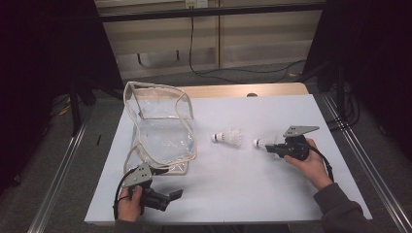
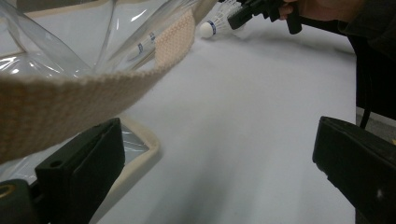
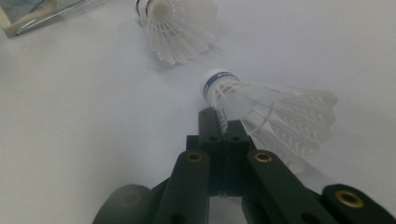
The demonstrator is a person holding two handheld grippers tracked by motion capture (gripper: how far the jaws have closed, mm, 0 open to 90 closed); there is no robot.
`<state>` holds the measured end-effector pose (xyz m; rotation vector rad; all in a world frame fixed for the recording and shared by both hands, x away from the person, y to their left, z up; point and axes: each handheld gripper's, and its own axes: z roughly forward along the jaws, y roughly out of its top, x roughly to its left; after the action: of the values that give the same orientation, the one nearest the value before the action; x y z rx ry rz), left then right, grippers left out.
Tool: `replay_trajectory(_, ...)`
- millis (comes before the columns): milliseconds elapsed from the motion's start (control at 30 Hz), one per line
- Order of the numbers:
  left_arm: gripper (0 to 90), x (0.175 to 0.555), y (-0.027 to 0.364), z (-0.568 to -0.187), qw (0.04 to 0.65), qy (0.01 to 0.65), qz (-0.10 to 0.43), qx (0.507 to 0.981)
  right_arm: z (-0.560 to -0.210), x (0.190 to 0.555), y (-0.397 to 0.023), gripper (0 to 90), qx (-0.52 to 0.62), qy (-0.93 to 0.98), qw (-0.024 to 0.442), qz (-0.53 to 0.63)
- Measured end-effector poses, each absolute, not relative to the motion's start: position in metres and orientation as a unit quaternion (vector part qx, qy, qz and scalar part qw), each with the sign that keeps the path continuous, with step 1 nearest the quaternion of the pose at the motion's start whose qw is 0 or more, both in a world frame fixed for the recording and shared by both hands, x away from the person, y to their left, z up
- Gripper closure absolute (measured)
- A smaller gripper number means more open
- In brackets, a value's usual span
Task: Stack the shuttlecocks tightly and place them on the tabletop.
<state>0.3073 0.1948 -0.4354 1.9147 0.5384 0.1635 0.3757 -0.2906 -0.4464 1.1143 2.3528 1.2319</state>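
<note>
a person's right claw (image 1: 270, 147) is clenched on the feather skirt of a white shuttlecock (image 1: 259, 142), its black jaws pressed together with a feather pinched between them in the right gripper view, where the shuttlecock (image 3: 275, 114) lies on its side on the white worktop (image 1: 243, 184), its cork nose with a blue band pointing away from the claw. in the high view it sits right of centre on the worktop, nose toward the left. a second shuttlecock (image 1: 229, 137) lies just beside it to the left, apart from it and untouched, between the held one and a clear plastic bag (image 1: 163, 131) with beige webbing trim that stands open on the left part of the worktop. the left claw (image 1: 171, 196) is released, its two jaws standing wide apart in the left gripper view, low over the worktop at the near left corner, just beside the bag's edge; a beige strap (image 2: 60, 102) of the bag crosses close in front of that camera, above the jaw on the bag's side. both hands come in from the near edge, the right one in a dark sleeve (image 1: 340, 208).
</note>
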Motion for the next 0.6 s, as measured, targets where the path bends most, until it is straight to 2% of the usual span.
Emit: replay_trajectory(600,2.2,0.3071,0.1943,-0.4354,0.542,0.228,0.071,0.806,-0.4424,0.3767,-0.2917,89.7,0.391,0.794,0.137,0.446)
